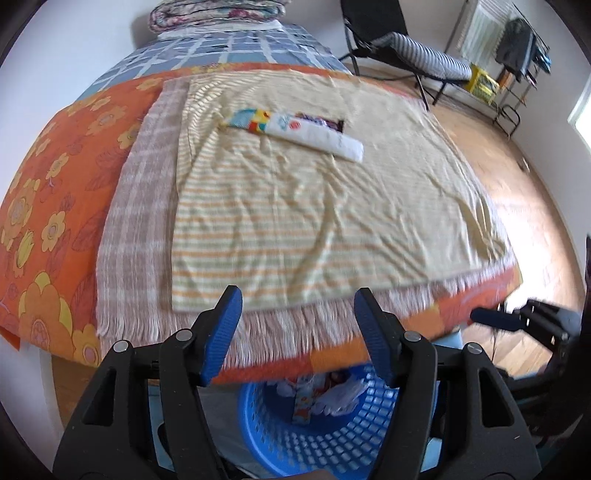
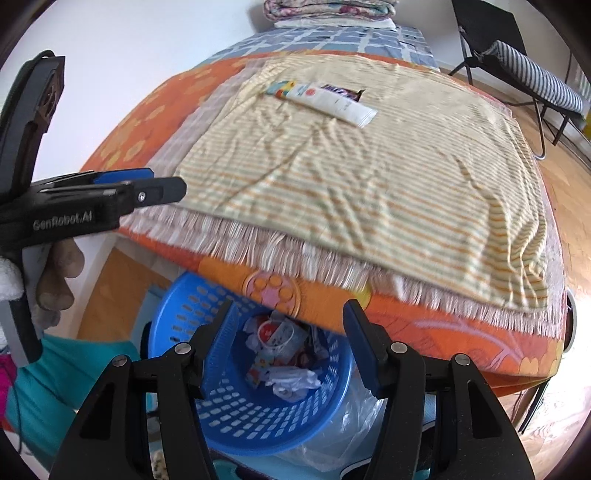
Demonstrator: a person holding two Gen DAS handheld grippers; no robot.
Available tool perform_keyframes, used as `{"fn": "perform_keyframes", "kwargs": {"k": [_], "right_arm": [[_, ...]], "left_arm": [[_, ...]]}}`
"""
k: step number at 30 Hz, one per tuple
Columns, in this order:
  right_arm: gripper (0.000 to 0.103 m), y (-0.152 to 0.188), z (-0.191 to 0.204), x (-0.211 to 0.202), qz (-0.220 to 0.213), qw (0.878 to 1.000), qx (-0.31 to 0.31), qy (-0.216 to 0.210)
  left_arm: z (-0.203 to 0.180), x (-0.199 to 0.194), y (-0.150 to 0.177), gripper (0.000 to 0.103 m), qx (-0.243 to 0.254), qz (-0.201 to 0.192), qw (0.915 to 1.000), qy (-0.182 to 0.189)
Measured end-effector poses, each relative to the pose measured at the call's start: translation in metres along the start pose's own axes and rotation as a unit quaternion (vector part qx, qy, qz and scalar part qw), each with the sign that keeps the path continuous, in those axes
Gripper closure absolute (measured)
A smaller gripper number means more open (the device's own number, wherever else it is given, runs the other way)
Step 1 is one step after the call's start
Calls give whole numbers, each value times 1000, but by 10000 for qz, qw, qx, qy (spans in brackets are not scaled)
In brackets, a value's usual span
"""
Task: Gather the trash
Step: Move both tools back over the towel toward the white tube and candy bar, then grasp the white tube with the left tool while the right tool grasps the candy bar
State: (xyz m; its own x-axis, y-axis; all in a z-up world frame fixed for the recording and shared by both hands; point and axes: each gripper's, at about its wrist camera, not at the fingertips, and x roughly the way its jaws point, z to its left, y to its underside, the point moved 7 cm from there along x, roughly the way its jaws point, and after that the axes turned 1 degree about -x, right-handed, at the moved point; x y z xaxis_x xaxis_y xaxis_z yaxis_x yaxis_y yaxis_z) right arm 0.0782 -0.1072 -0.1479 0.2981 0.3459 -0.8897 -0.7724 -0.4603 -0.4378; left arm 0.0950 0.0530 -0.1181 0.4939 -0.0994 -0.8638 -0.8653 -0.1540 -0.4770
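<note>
Home bedroom: bed [image 1: 66,177] with floral cover, folded quilts [image 1: 218,14], folding chair [image 1: 388,33], wood floor [image 1: 517,177].

1. A towel [image 2: 369,177] lies on the bed [image 2: 155,122].
2. A tube [image 2: 332,101] and wrappers [image 2: 280,88] lie together at the towel's far end.
3. A basket [image 2: 258,417] stands below the bed's near edge, with trash [image 2: 280,354] inside.

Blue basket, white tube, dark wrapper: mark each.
Blue basket [image 2: 236,417], right wrist view, inner perforated wall.
White tube [image 1: 314,134], left wrist view, mid body.
Dark wrapper [image 1: 325,123], left wrist view, visible upper edge.
</note>
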Motion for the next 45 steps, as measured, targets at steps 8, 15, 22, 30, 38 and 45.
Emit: {"fn": "perform_keyframes", "kwargs": {"k": [8, 15, 22, 30, 38, 45], "right_arm": [[45, -38, -22, -12, -293, 9991, -71, 289], [45, -74, -52, -18, -522, 9980, -2, 355], [45, -99, -90, -13, -516, 9973, 373, 364], [45, -104, -114, -1, -386, 9963, 703, 315], [45, -106, -114, -7, -450, 9965, 673, 209], [45, -103, -120, -3, -377, 9951, 913, 54]], "left_arm": [[-2, 23, -42, 38, -478, 74, 9988, 91], [-3, 47, -80, 38, -649, -13, 9978, -101], [-4, 77, -105, 38, -854, 73, 9962, -154], [6, 106, -139, 38, -1512, 33, 9885, -57], [5, 131, -162, 38, -1921, -34, 9814, 3], [0, 149, -172, 27, -2051, -147, 9785, -183]]}}
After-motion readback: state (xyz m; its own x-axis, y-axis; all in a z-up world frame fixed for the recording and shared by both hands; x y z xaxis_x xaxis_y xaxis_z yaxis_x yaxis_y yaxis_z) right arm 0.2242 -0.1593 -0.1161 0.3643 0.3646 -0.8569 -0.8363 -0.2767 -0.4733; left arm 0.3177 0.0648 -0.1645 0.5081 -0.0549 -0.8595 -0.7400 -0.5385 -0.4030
